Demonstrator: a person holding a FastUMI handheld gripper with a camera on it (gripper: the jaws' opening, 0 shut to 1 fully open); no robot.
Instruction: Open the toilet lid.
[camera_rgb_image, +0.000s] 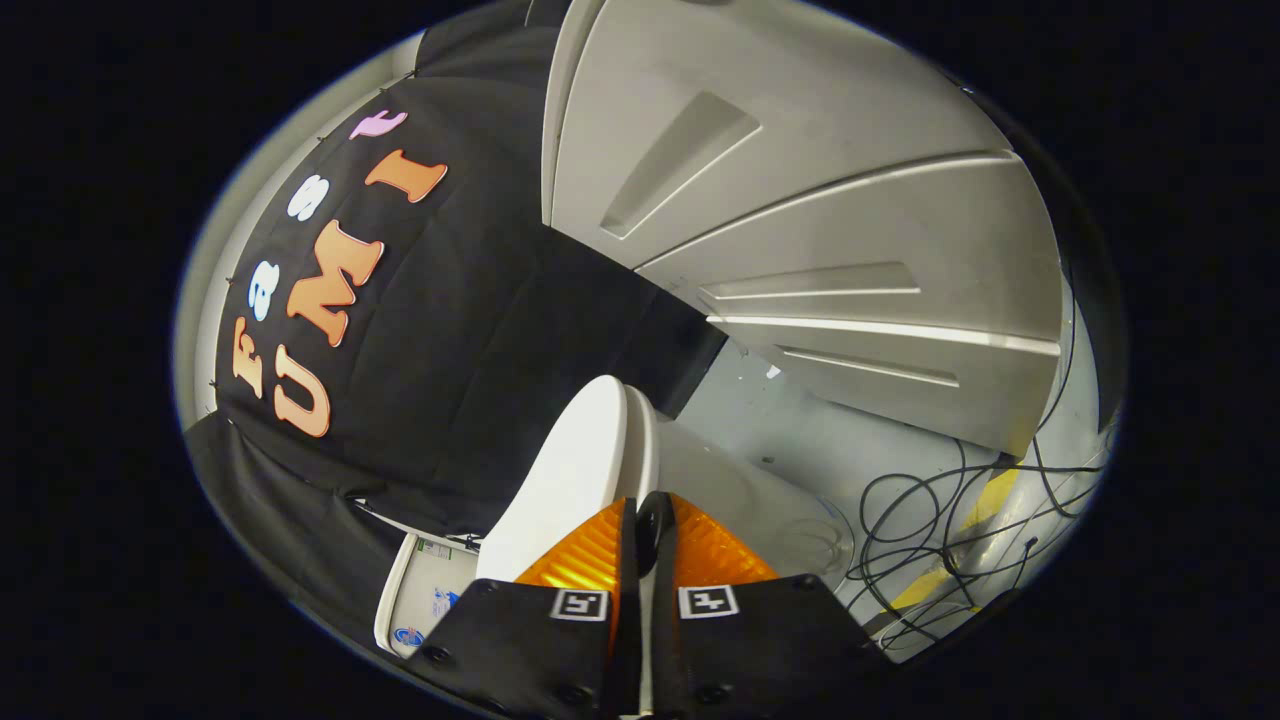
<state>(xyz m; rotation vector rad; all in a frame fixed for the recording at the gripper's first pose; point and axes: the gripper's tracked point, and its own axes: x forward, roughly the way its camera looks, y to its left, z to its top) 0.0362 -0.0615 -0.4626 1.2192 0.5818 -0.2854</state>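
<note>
Grey panelled wall (800, 200) fills the far right, ribbed and angled; the view is rolled hard to one side. Grey floor (800, 440) runs below it. Loose black cables (940, 530) sprawl on the floor at right, over a yellow strip (985, 500).

Toilet (740, 500): white body just right of the jaws, near. Toilet lid (570, 470) is the white slab rising directly ahead of the fingertips, a thin gap visible between it and the part behind it. Looks part-raised, but the camera roll makes the angle hard to judge.

Gripper (646, 525): jaws nearly closed, only a narrow slit between them, and the lid's edge sits in that slit. Likely pinching the rim; contact on both sides not confirmable.

Handling, my read: rigid moulded plastic, light, glossy and slippery, hinged at the back. Best hold is the free front rim, farthest from the hinge. Follow the hinge arc; a thin-edge pinch could slip.
</note>
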